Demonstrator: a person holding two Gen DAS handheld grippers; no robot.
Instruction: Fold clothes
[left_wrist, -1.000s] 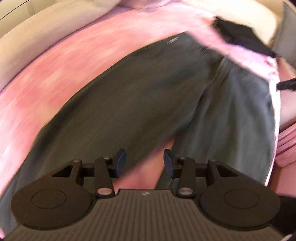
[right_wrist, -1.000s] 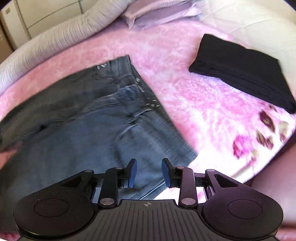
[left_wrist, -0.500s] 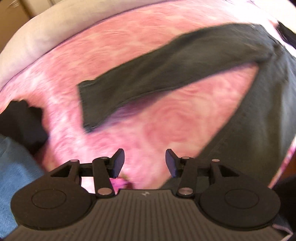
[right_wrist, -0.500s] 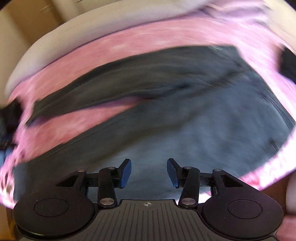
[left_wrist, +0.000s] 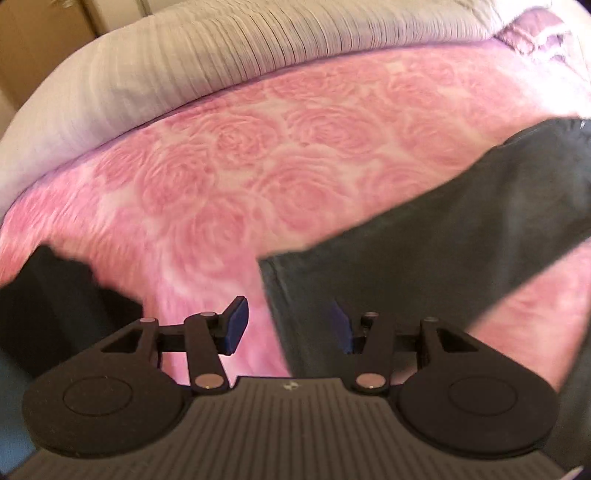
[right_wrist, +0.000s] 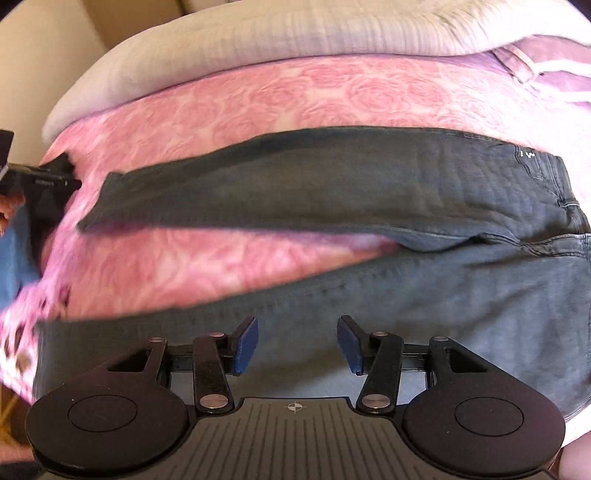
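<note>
1. One pair of dark grey jeans (right_wrist: 369, 206), spread flat on the pink rose-patterned bedspread (right_wrist: 332, 96), two legs splayed apart toward the left of the right wrist view, waistband at the right.
2. Two grippers: left gripper (left_wrist: 288, 326) with fingers apart, nothing between them, hovering over the hem end of one jeans leg; right gripper (right_wrist: 297, 343) with jaws opening, nothing pinched, above the nearer leg.
3. One black folded garment (left_wrist: 55, 295) at the left edge of the left wrist view, partly out of frame.
4. One pale ribbed bolster (left_wrist: 221, 66) along the far edge of the bedspread; one lilac pillow (right_wrist: 546, 70) at the upper right.
5. Compared with a second ago: left view then filled by the seat of the jeans, now showing a leg end and much bare bedspread; right view then over the waistband, with a folded black item at the right, now over the legs.
6. Beige cupboard fronts (left_wrist: 44, 48) behind the bed, blurred.
</note>
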